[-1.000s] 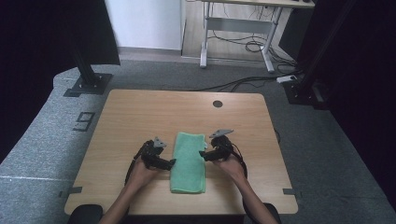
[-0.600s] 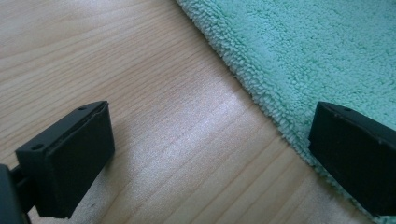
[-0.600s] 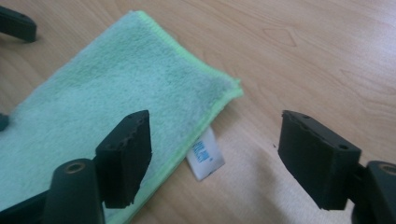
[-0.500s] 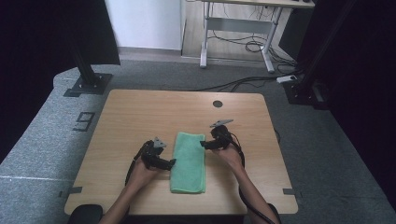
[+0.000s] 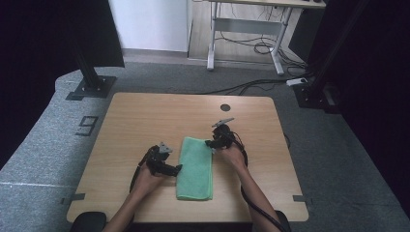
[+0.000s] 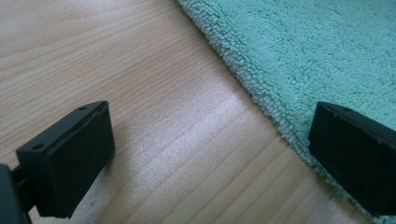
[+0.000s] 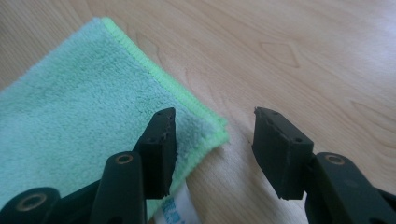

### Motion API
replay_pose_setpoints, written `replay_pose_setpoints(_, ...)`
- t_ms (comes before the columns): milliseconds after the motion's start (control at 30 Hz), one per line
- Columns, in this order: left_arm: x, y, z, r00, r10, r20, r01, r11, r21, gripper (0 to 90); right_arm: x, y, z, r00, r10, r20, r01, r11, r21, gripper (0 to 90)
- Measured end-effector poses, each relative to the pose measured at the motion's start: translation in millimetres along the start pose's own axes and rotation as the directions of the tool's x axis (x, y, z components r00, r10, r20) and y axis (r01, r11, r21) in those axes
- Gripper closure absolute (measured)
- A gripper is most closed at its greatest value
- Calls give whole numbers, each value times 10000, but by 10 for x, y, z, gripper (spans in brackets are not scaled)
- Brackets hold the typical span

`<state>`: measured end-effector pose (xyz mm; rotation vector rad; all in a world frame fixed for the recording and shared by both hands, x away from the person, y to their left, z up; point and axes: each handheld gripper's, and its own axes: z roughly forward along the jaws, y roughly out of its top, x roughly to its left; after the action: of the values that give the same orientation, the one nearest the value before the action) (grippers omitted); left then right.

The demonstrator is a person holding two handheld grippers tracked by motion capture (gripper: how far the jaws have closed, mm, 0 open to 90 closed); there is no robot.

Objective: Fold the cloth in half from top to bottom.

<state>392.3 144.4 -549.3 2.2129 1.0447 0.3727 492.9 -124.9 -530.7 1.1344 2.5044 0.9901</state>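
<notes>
Since the earlier high view, the right tool (image 5: 212, 143) has slid along the green microfibre towel (image 5: 196, 166) to its far right corner, and its jaws have just been closing. They stand half spread, one over the corner's hemmed edge and one over bare wood, with the corner and a white care label (image 7: 175, 209) between them but not yet pinched. The left tool (image 5: 175, 168) rests at the towel's left edge with its jaws spread wide, one over the desk (image 5: 145, 116) and one over the terry pile, gripping nothing. The towel lies folded into a long strip near the desk's near edge, roughly midway between the side edges. My worry is that the right jaws close too high and catch only the top layer or the label, so the fold opens unevenly when lifted.
</notes>
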Motion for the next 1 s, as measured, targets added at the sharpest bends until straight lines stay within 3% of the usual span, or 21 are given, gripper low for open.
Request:
replay_pose_setpoints(200, -1, 0, 0, 10000, -5, -8, 5, 10000, 2, 4, 55, 12, 86, 9995, -319, 31, 318, 9993, 189, 504)
replay_pose_setpoints(400, 0, -1, -1, 10000, -1, -1, 1, 10000, 5, 4, 111, -3, 71, 9977, -322, -594, 333, 9993, 185, 818)
replay_pose_setpoints(567, -23, -35, -39, 9996, 84, 264, -81, 9999, -109, 27, 107, 2, 71, 9971, -324, -693, 342, 9991, 243, 834)
replay_pose_setpoints(767, -52, -39, -38, 9995, 196, 232, -194, 9998, -79, 26, 83, -5, 74, 9962, -249, -840, 265, 9995, 182, 833)
replay_pose_setpoints(1000, -60, -38, -36, 9997, 172, 170, -171, 9998, -43, 25, 143, 64, 24, 9967, -680, -437, 704, 9960, 544, 835)
